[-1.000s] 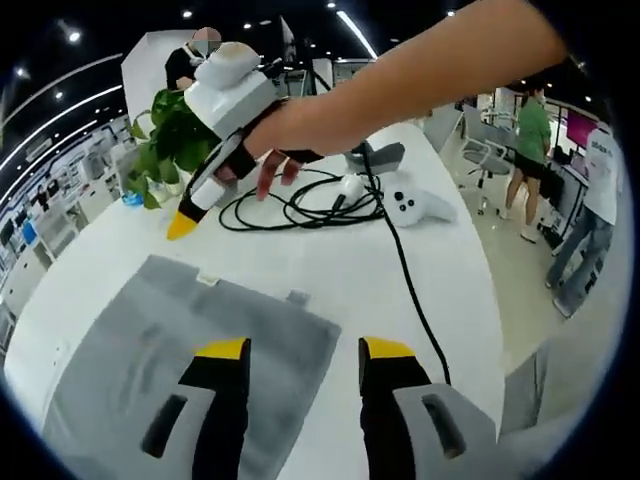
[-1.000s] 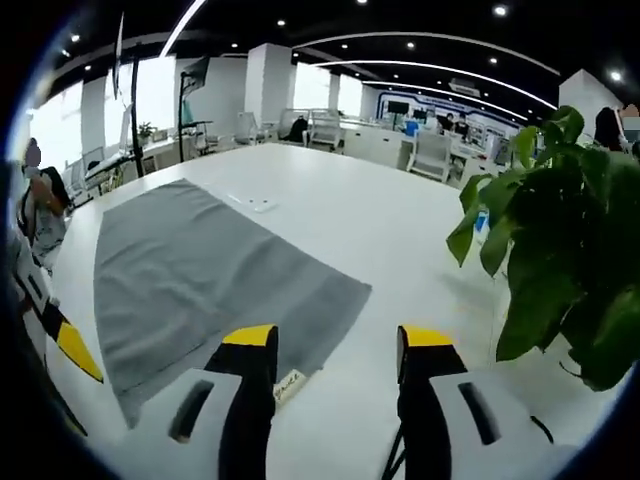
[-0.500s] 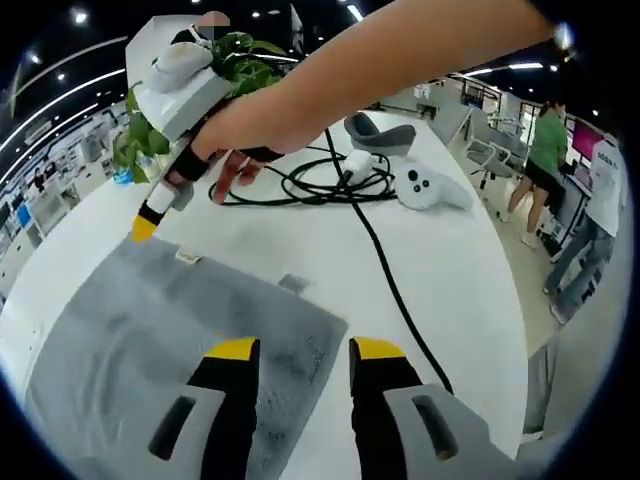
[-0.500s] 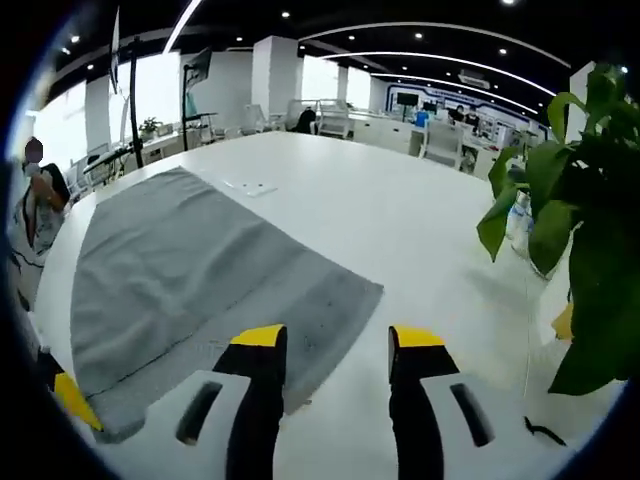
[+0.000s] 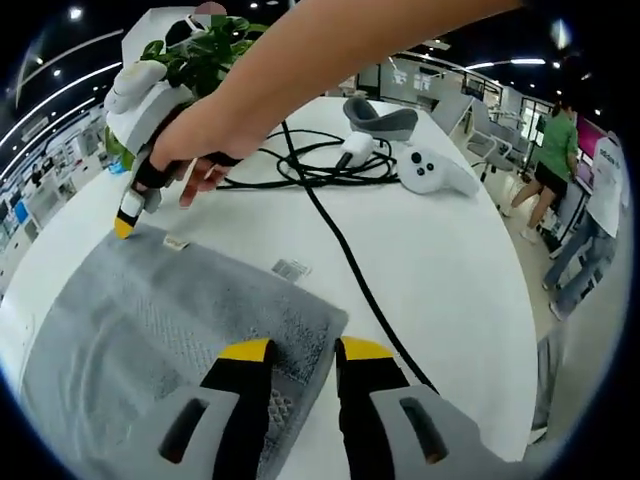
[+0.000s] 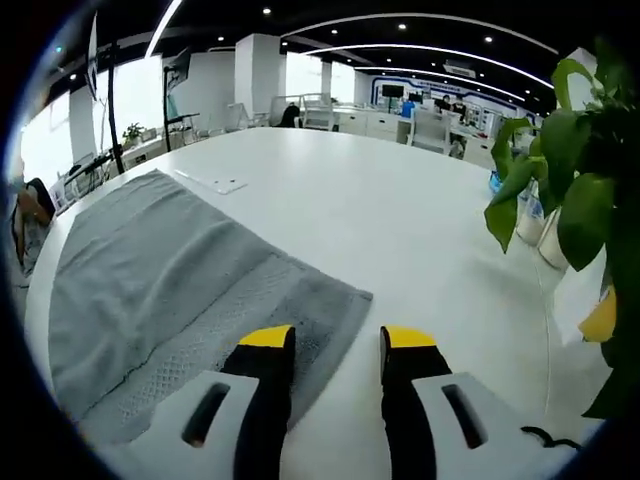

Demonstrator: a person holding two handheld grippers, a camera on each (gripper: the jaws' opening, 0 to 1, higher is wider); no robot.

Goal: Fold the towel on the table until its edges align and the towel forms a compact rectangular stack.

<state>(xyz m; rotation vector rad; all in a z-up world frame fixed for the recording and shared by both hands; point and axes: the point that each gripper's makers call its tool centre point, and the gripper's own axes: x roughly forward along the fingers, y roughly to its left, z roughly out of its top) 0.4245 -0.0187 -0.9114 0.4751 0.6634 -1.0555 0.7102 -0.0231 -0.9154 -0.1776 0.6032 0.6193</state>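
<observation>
Left gripper view: grey towel [image 5: 150,330] spread flat on white bench [image 5: 440,270], occupying lower left of frame, long axis running from lower left toward frame centre, one corner pointing right just above the jaws. Left hand-held gripper [image 5: 293,352] low over that corner, yellow-tipped jaws narrowly parted, nothing clamped between them. Right hand-held gripper [image 5: 128,215] at upper left, tip down at the towel's far corner; jaw spacing cannot be told there. Black cable [image 5: 340,260] crossing bench diagonally; white controller [image 5: 430,172] at upper right.

Right gripper view: towel [image 6: 170,300] at left and centre, long axis toward upper left. Right hand-held gripper [image 6: 335,340] narrowly open over the near corner, gripping nothing. Plant [image 6: 580,160] at right.
</observation>
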